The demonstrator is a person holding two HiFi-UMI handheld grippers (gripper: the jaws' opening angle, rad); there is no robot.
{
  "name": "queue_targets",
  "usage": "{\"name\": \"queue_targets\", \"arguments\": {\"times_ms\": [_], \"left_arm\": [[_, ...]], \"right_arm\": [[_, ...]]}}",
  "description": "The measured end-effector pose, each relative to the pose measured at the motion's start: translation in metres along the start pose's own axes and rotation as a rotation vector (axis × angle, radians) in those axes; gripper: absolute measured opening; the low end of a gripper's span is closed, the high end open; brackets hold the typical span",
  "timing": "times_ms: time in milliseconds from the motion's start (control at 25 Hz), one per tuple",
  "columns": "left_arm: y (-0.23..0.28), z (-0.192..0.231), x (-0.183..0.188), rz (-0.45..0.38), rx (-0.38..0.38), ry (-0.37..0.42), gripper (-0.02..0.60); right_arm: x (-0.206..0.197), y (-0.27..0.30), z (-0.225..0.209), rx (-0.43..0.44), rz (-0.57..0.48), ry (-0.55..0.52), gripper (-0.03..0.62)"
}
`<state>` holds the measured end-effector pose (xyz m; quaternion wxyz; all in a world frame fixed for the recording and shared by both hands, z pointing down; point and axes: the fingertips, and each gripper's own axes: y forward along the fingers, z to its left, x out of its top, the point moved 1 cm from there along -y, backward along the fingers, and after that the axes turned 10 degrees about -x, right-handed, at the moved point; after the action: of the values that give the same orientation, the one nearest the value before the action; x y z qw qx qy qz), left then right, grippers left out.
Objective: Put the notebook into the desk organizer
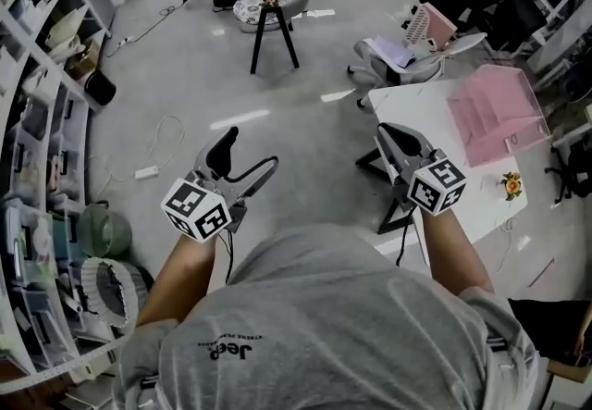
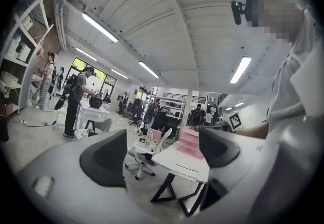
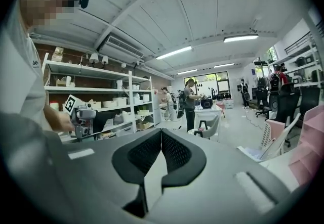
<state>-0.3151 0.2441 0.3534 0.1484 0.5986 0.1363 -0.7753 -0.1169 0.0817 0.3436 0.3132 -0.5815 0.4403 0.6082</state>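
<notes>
A pink desk organizer (image 1: 495,112) stands on a white table (image 1: 416,107) at the right, and shows again in the left gripper view (image 2: 190,142) and at the right gripper view's edge (image 3: 311,147). I see no notebook in any view. Both grippers are held in the air in front of the person's chest, away from the table. My left gripper (image 1: 248,154) (image 2: 162,152) is open, its jaws wide apart with nothing between them. My right gripper (image 1: 384,132) (image 3: 161,139) is shut, its pads meeting at the tip on nothing.
A small flowered object (image 1: 511,184) lies near the table's near edge. An office chair (image 1: 407,56) with papers stands behind the table. A black stool (image 1: 273,15) stands farther off. Shelving (image 1: 37,121) lines the left side. People stand at a far desk (image 2: 76,101).
</notes>
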Motion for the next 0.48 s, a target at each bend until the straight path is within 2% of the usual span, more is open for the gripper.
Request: {"name": "queue_targets", "arguments": {"times_ms": [200,480], "left_arm": [[0.013,0.056,0.016,0.005,-0.014,-0.020,0.479],[0.023,0.111,0.008,0.024,0.033,-0.057,0.479]], "right_arm": [[0.019,0.052,-0.009,-0.016,0.006,0.001,0.003],[0.020,0.115,-0.020,0.031,0.018,0.004,0.003]]}}
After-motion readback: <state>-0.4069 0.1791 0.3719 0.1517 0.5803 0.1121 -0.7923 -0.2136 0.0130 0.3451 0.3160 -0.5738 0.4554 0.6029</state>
